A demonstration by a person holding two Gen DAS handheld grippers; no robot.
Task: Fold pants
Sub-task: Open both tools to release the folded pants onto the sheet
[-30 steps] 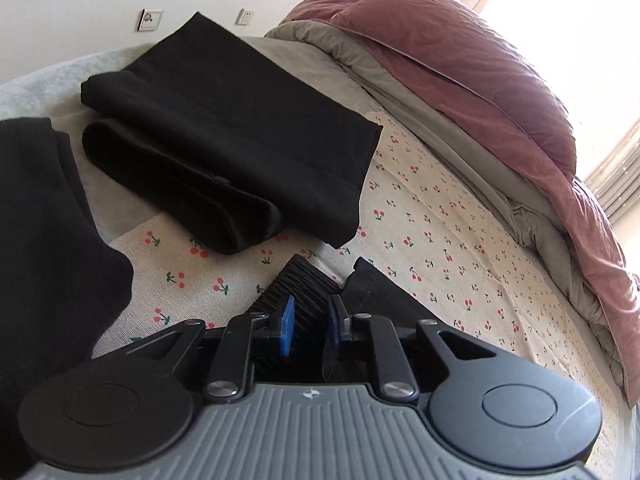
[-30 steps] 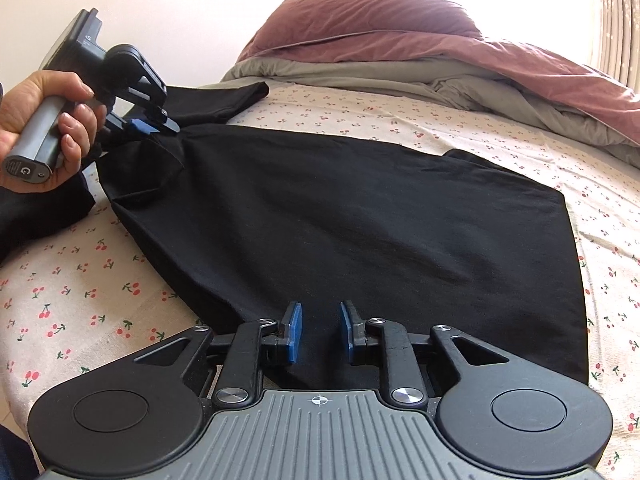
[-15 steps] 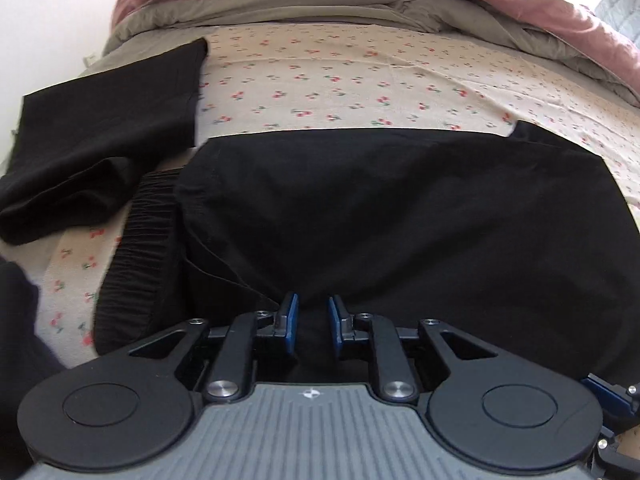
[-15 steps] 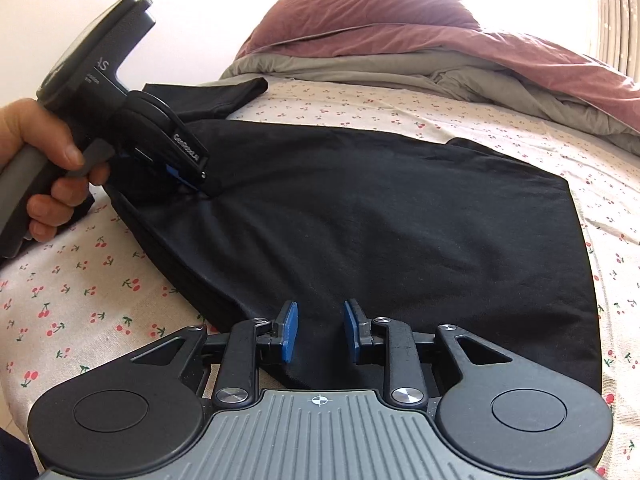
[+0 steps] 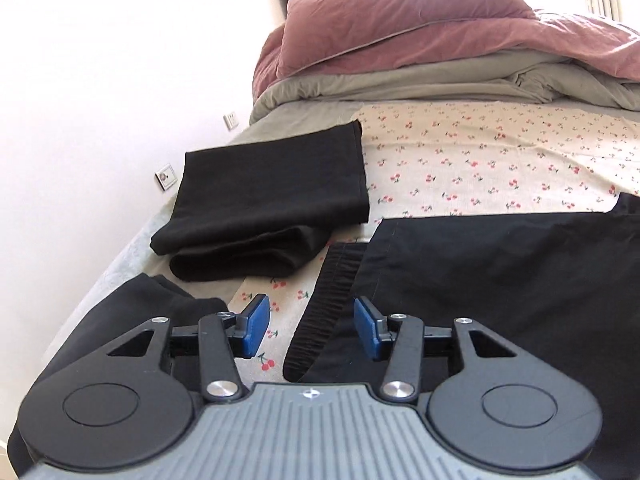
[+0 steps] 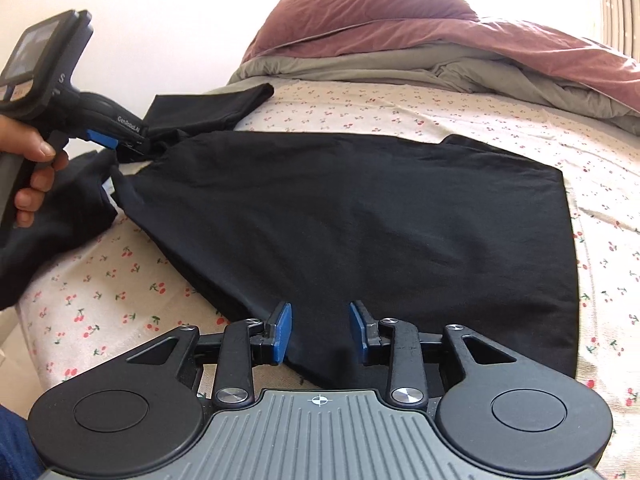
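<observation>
Left wrist view: the left tongs [image 5: 312, 327] had just been opening and stood parted, with nothing pinched between the blue pads [image 5: 255, 326]. The ribbed waistband [image 5: 320, 322] of the black pants [image 5: 500, 280] lay under the gap, apart from both pads as far as could be seen. The pants lay flat on the bed [image 5: 480, 160], on its cherry-print sheet, reaching off to the right. One folded black garment [image 5: 272, 208] sat just beyond them near the wall, and one more piece of dark cloth [image 5: 132, 312] lay at the lower left. One pink pillow [image 5: 392, 16] topped a heaped duvet [image 5: 420, 80] at the far end. Two wall sockets [image 5: 165, 176] showed on the white wall

Right wrist view: the right tongs [image 6: 319, 333] had also just been opening; the jaws stood a moderate way apart over the near edge of the pants [image 6: 360, 220], the pads [image 6: 282, 332] not pressing the cloth. The pants showed as one broad, smooth black panel with a small flap turned up at the far right corner. At the left a hand [image 6: 34, 172] held the left tongs [image 6: 128, 142] at the bunched far-left end of the pants; whether they touched the cloth could not be told there
</observation>
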